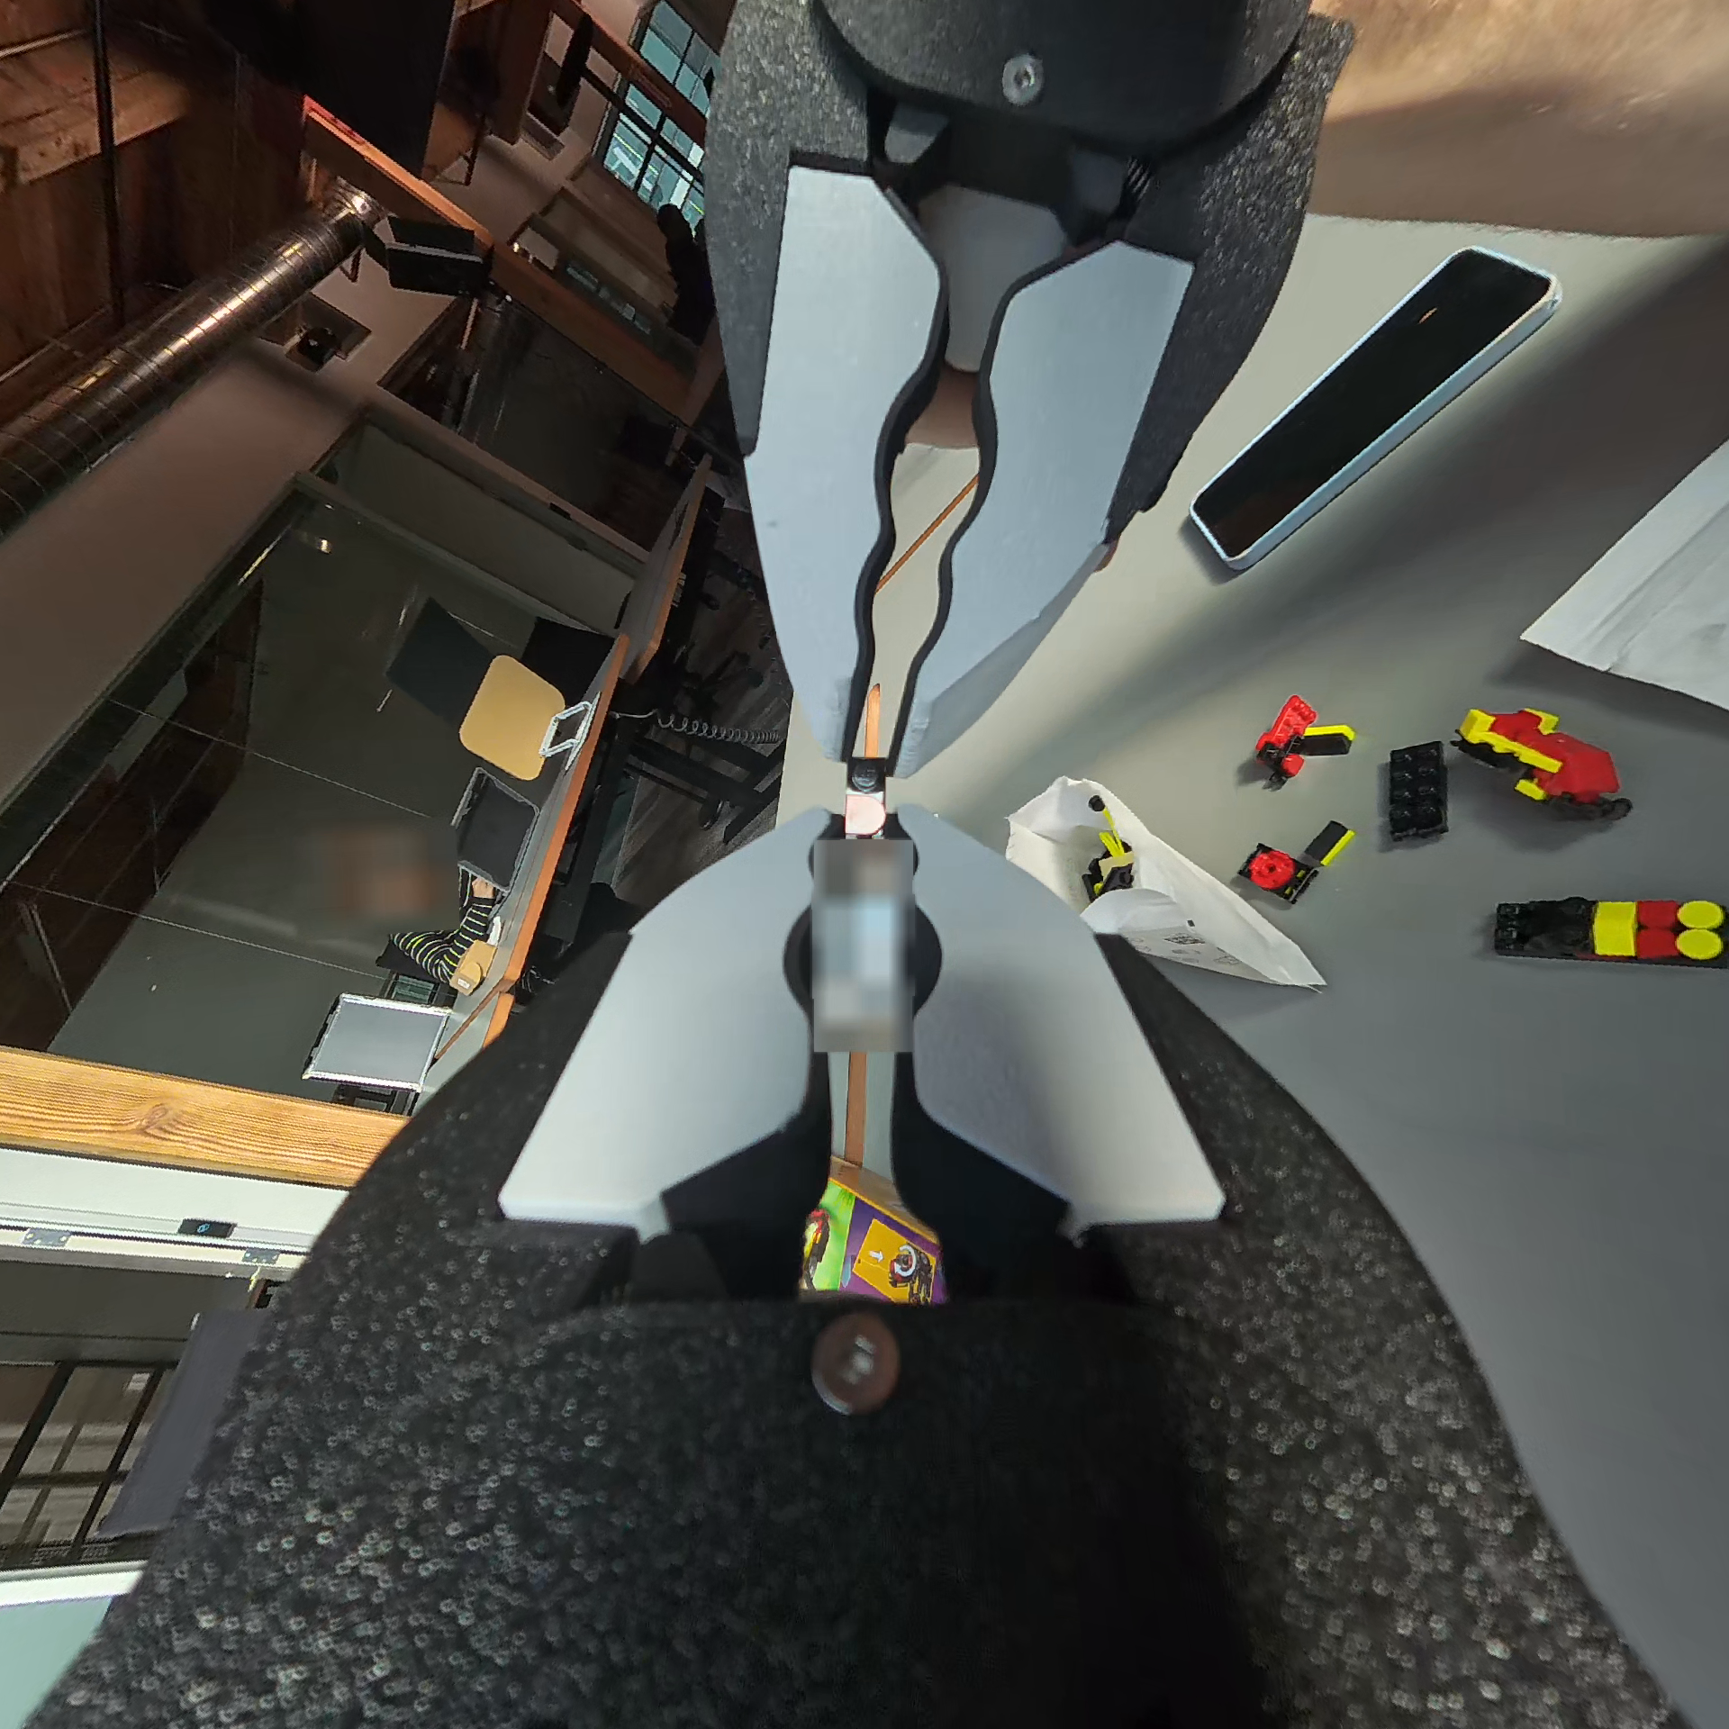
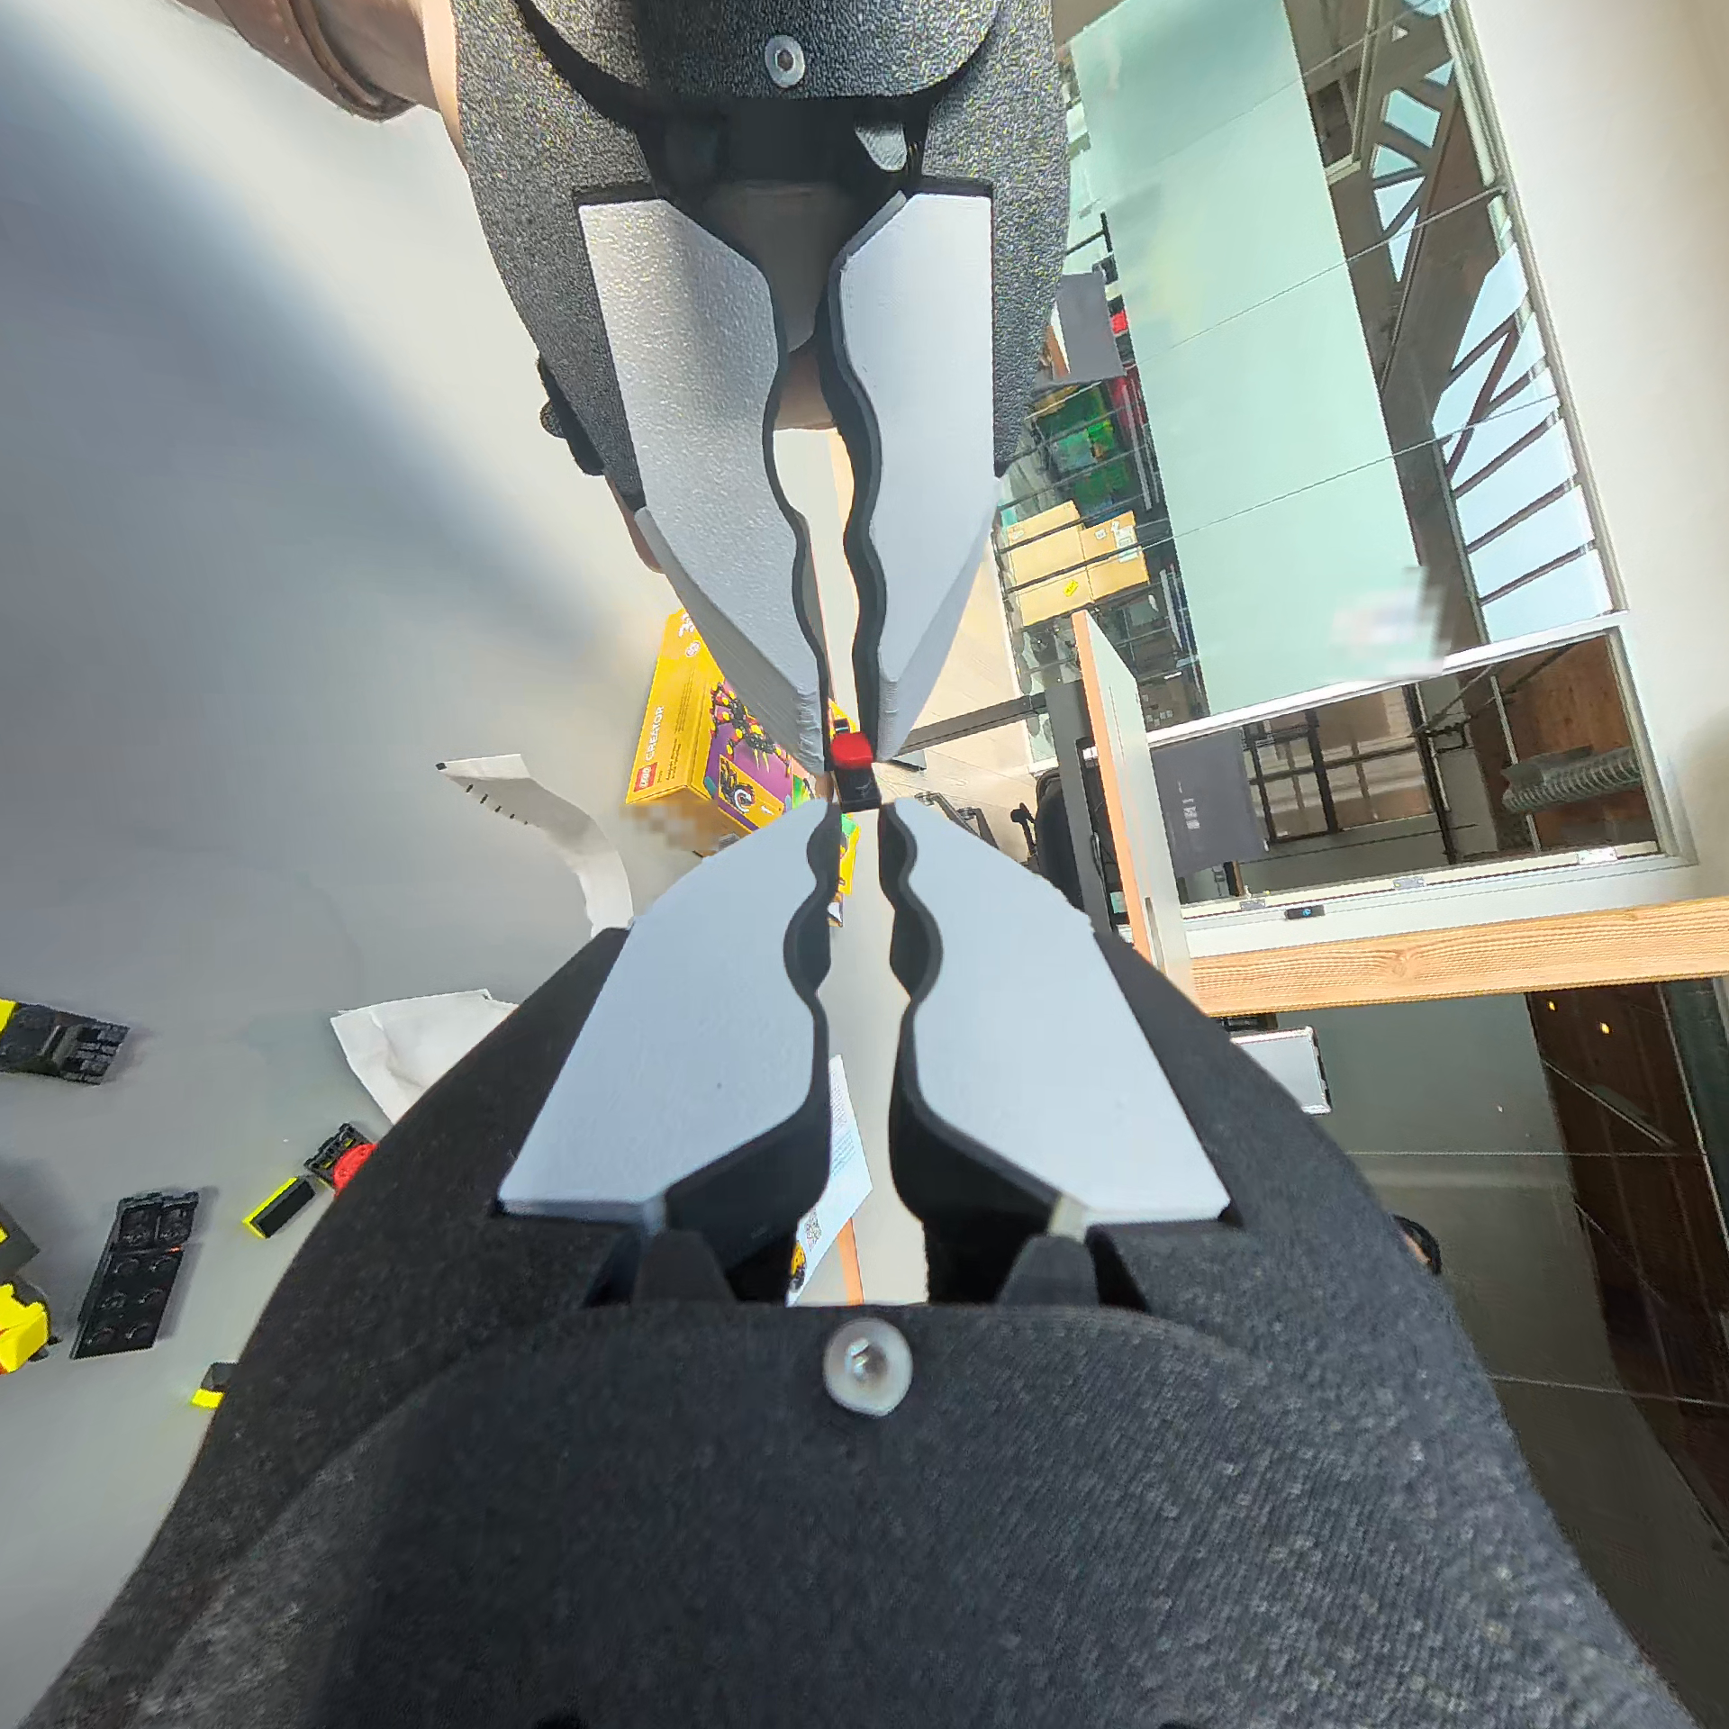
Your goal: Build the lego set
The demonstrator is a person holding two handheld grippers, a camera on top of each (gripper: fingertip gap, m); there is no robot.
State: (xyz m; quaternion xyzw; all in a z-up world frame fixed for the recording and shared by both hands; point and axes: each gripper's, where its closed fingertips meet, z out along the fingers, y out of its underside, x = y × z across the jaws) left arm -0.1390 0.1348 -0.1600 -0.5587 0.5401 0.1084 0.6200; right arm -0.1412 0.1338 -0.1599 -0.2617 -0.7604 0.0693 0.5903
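Note:
My two grippers meet tip to tip above the grey table (image 1: 1403,1169). My left gripper (image 1: 865,825) is shut on a small red lego piece (image 1: 863,810), which also shows in the right wrist view (image 2: 851,748). My right gripper (image 2: 861,812) is shut on a small black lego piece (image 2: 858,793), seen in the left wrist view (image 1: 865,775) too. The red and black pieces touch end to end between the fingertips. In each view the other gripper comes in from the top: the right gripper (image 1: 879,748), the left gripper (image 2: 853,739).
On the table lie a red-yellow sub-assembly (image 1: 1544,767), a long black, yellow and red plate assembly (image 1: 1609,929), a black plate (image 1: 1417,791), two small red-black parts (image 1: 1300,734) (image 1: 1291,865), an open white bag (image 1: 1169,898), a phone (image 1: 1375,402), white paper (image 1: 1665,580) and the yellow set box (image 2: 711,739). My two grippers' fingertips are within a few centimetres of each other.

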